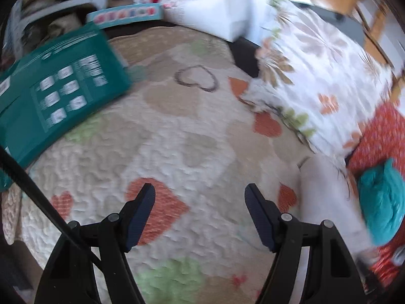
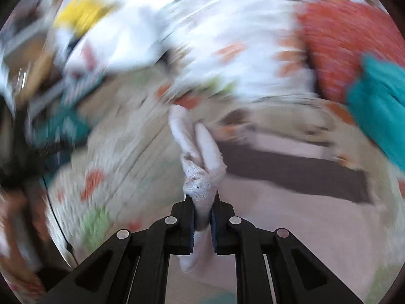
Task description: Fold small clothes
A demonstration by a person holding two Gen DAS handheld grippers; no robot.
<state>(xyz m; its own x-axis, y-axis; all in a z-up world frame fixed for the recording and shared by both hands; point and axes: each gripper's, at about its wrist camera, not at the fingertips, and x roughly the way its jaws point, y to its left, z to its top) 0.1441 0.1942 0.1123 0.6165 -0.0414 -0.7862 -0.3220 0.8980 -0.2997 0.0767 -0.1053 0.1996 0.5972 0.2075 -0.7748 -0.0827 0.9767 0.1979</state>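
Black fingers of the right gripper [image 2: 202, 217] stand nearly together at the bottom of the right wrist view, pinched on a small white garment [image 2: 200, 157] of nubbly knit that looks like a sock, though its kind cannot be told for sure. One end of it hangs below the pads and the longer part sticks out past the fingertips in two lobes. This garment shows only in the right wrist view; the left wrist view does not contain it.

Nearest in the left wrist view, the left gripper [image 1: 200, 192] has its fingers set wide apart with nothing between them, angled down over a quilted bedspread [image 1: 162, 152] printed with orange, beige and green hearts. A thin black cord [image 1: 33, 185] crosses the lower left corner. Off to the right, cut by the frame edge, lies a crumpled teal cloth [image 1: 382, 200] on an orange-red patterned fabric [image 1: 379, 131]. Farther back sit a teal box [image 1: 58, 96] at the left and a white pillow with a flower print [image 1: 316, 63] at the right.

Beyond the held garment the right wrist view is heavily smeared: the flower pillow, the red fabric and the teal cloth read only as colour patches, and a yellow shape [image 2: 83, 10] at the top left cannot be made out
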